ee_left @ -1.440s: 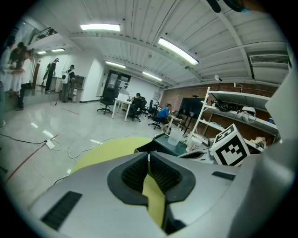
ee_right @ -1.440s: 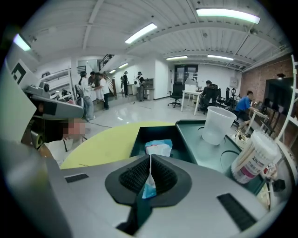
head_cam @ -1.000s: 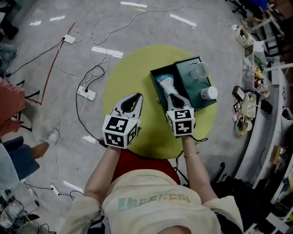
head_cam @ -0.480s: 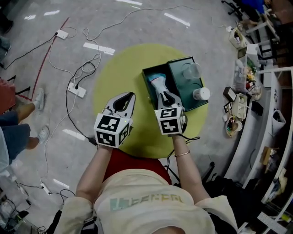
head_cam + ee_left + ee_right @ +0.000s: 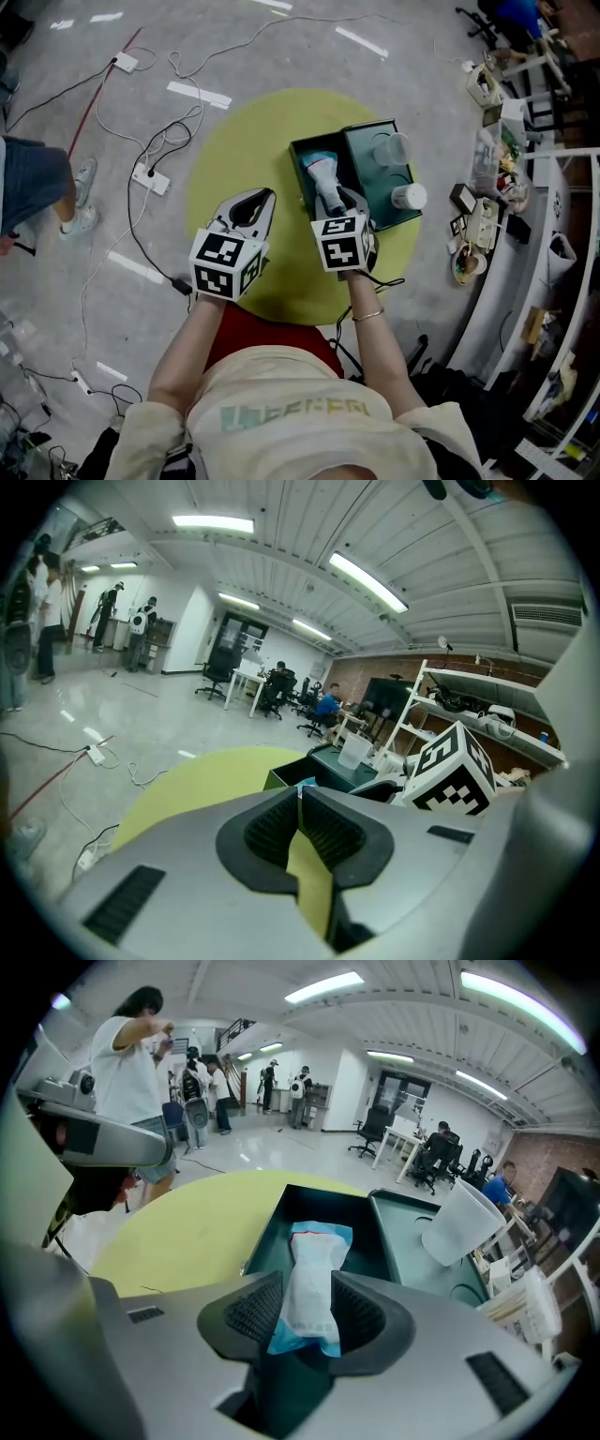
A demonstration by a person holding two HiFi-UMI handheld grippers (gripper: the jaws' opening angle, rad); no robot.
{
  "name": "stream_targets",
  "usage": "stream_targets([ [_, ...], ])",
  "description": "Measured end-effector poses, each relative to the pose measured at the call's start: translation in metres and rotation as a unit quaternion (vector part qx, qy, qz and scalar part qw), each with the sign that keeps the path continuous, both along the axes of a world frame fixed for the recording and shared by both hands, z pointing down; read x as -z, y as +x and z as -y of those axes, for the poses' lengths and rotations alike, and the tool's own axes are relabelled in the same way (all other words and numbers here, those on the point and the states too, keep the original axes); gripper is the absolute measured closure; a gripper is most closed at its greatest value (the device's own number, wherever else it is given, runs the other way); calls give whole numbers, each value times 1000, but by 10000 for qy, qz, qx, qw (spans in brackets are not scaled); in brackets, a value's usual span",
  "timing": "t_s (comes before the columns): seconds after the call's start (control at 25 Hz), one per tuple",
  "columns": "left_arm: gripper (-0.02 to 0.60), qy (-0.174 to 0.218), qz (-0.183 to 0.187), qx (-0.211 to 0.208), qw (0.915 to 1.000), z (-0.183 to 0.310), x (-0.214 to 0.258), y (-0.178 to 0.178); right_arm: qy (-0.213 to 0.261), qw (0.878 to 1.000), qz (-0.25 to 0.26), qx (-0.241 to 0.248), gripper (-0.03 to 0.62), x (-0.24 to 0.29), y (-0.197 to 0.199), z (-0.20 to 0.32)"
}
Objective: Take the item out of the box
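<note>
Here, from left to right, a power strip (image 5: 150,178) and its cables lie on the floor, apart from the round yellow table (image 5: 234,131), and take no part in the work. Over the table's near left side we see the left gripper (image 5: 255,204). Its ribbed pads (image 5: 272,832) are brought together with nothing between them. We judge that it waits there so as not to crowd the box or the working hand. Next comes the right gripper (image 5: 345,199), tipped steeply down into the open dark green box (image 5: 272,1227). Its jaws have just been opening and now stand partly apart, one on each side of the near end of the white and blue packet (image 5: 314,1269). We see no pad squeezing the packet yet. The packet lies lengthwise on the box floor, not lifted. We take it that the jaws straddle its narrow width because that is the span they can close on. A firm hold calls next for closing before any lift. At the right the lid (image 5: 375,178) lies folded flat beside the box, which leaves the mouth free for the descent. Two cups (image 5: 392,148) stand on the lid, near the gripper but out of its line.
</note>
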State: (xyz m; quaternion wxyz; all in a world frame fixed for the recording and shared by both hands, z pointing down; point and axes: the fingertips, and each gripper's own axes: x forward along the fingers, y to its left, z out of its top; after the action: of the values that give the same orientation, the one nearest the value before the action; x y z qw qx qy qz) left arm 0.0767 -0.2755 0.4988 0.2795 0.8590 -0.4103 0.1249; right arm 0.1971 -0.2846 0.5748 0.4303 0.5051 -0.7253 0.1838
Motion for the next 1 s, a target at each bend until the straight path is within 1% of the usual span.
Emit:
stream_targets([
  [0.12, 551, -18, -11, 27, 10000, 0, -1, -2, -70, 10000, -69, -9, 427, -4, 1, 2],
  [0.32, 551, -63, -32, 68, 10000, 1, -3, -4, -197, 9996, -207, -7, 415, -12, 4, 5],
  [0.76, 551, -180, -81, 207, 9996, 3, -10, -10, -266, 9955, -893, 185, 405, -23, 11, 14],
  [0.88, 551, -209, -92, 232, 9995, 1, -12, -10, -361, 9919, -1183, 297, 400, -27, 14, 14],
  [1.0, 551, -239, -100, 253, 9993, 1, -15, -11, -459, 9881, -1412, 399, 381, -33, 14, 14],
])
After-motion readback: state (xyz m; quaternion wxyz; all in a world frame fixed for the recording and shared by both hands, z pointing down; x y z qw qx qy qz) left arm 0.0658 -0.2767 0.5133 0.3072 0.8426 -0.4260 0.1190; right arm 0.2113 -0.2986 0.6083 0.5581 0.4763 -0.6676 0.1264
